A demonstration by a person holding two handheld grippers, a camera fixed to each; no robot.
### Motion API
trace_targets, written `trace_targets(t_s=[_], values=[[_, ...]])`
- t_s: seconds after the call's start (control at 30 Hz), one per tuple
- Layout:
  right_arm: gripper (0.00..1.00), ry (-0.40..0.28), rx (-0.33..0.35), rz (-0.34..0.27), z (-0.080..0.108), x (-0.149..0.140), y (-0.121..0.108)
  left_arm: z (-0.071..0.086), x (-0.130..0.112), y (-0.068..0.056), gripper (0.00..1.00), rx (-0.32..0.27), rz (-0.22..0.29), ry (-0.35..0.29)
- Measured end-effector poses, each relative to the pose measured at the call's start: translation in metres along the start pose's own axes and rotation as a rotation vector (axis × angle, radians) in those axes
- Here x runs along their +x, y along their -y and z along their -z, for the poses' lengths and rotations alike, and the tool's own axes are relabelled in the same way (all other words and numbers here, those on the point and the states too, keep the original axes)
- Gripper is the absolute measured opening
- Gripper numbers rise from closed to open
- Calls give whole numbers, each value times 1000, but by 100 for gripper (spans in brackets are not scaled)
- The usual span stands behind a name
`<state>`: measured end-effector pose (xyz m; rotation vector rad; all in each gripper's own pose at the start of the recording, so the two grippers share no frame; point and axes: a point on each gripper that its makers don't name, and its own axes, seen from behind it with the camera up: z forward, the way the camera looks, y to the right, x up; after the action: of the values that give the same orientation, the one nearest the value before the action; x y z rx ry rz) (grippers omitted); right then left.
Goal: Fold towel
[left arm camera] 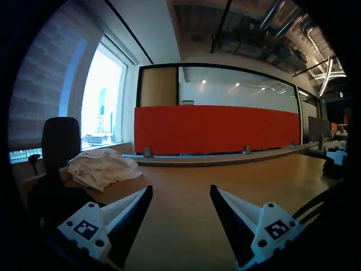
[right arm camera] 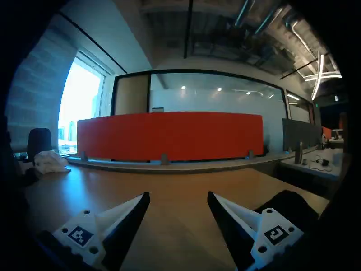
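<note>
Pale wood, smooth and faintly glossy, tops the long bench (left arm camera: 252, 174). Near its far left end a white towel (left arm camera: 101, 168) lies crumpled in a soft, creased heap, still unfolded. Just behind the heap a black office chair (left arm camera: 61, 142) stands against a bright window (left arm camera: 101, 108). A matte red divider panel (left arm camera: 216, 128) runs along the bench's back edge, with a glass wall above it.

In the left gripper view, the left gripper (left arm camera: 180, 187) is held low over the wood, its jaws spread wide and gripping nothing. The wedge-shaped fingers are white plastic with black inner faces, each bearing a square black-and-white marker. The towel sits ahead and to the left of those jaws, clear of them.

In the right gripper view, the right gripper (right arm camera: 178, 194) points across bare wood toward the red panel, its jaws likewise parted wide, empty and touching nothing. From there the towel appears small at the bench's left end, beside the chair. A dark shape (right arm camera: 289, 203) lies on the bench by the right-hand finger; what it is cannot be told.
</note>
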<state>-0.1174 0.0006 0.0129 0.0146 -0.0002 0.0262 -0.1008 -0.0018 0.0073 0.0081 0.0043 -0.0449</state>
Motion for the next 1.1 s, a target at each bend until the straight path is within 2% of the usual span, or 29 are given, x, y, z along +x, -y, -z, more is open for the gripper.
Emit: trace_targets(t_s=[1.1], values=[[99, 3, -6, 8, 0, 0, 1, 1, 0, -1, 94, 0, -3, 2]])
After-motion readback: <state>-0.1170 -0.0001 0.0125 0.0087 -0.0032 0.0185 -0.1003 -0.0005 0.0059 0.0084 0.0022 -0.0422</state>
